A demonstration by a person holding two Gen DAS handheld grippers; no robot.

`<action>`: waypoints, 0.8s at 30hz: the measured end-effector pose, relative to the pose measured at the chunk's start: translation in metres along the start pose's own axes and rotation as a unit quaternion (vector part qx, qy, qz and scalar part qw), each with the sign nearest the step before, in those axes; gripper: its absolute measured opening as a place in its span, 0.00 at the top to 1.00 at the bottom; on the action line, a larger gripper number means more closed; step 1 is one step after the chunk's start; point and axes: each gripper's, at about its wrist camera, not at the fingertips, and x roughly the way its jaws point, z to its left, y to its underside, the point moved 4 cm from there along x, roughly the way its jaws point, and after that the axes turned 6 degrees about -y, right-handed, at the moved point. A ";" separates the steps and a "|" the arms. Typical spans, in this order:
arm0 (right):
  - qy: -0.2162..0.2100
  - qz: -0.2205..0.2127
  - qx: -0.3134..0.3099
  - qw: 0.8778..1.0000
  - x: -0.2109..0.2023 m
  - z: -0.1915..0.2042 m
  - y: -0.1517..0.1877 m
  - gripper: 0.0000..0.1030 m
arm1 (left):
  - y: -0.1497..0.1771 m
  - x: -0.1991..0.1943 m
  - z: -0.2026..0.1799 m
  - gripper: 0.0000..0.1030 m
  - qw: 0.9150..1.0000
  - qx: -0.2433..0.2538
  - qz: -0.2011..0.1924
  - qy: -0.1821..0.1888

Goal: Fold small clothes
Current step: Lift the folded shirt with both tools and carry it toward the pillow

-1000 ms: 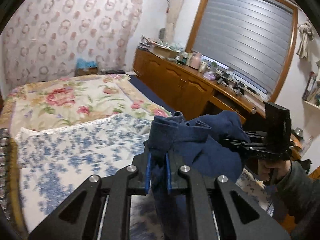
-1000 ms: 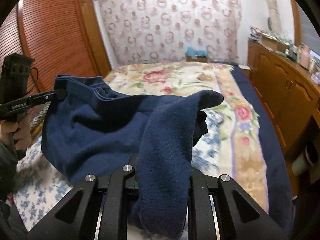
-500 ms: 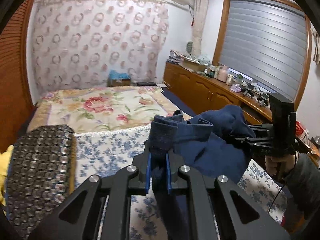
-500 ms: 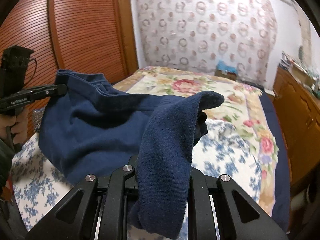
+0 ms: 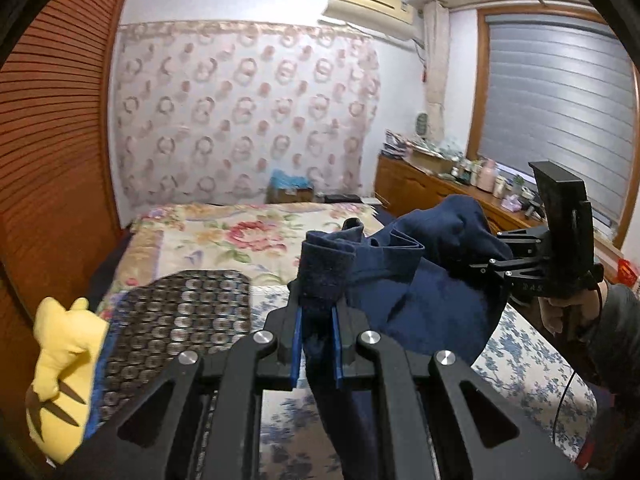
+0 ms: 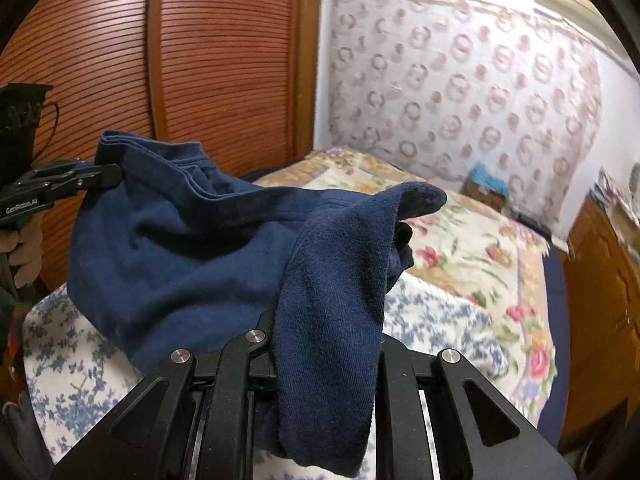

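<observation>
Both the left gripper [image 5: 316, 340] and the right gripper [image 6: 326, 364] pinch the dark blue garment [image 6: 192, 256] (maybe small shorts) up over the bed [image 6: 472, 264], so next it likely needs laying flat near the bed's front edge.

Navy garment [image 6: 192, 256], soft knit, bunched, sagging in air between two pinched edges, above bed.

Your left gripper [image 5: 316, 320] has its blue pads [image 5: 297, 340] clamped on a bunch of navy cloth [image 5: 420, 304] standing between the fingers. Your right gripper [image 5: 486, 266] pinches another edge of that cloth, and your right hand [image 5: 568, 312] wraps its handle. Your left hand [image 6: 24, 248] grips the other handle.
</observation>
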 end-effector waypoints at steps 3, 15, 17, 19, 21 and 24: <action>-0.008 0.003 -0.033 0.999 0.017 0.017 -0.025 0.86 | 0.004 -0.008 0.021 0.91 1.000 -0.010 -0.011 -0.022; -0.065 0.024 -0.181 0.981 0.111 0.098 -0.122 0.86 | 0.059 -0.042 0.118 0.91 0.986 -0.096 -0.044 -0.130; -0.078 0.030 -0.204 0.975 0.134 0.115 -0.135 0.86 | 0.075 -0.044 0.132 0.91 0.982 -0.118 -0.040 -0.144; -0.086 0.038 -0.218 0.971 0.155 0.128 -0.145 0.86 | 0.093 -0.042 0.143 0.91 0.978 -0.135 -0.029 -0.158; -0.102 0.046 -0.233 0.966 0.176 0.142 -0.151 0.86 | 0.106 -0.038 0.150 0.91 0.975 -0.148 -0.014 -0.166; -0.120 0.065 -0.248 0.959 0.212 0.159 -0.154 0.86 | 0.132 -0.028 0.162 0.91 0.969 -0.172 0.014 -0.175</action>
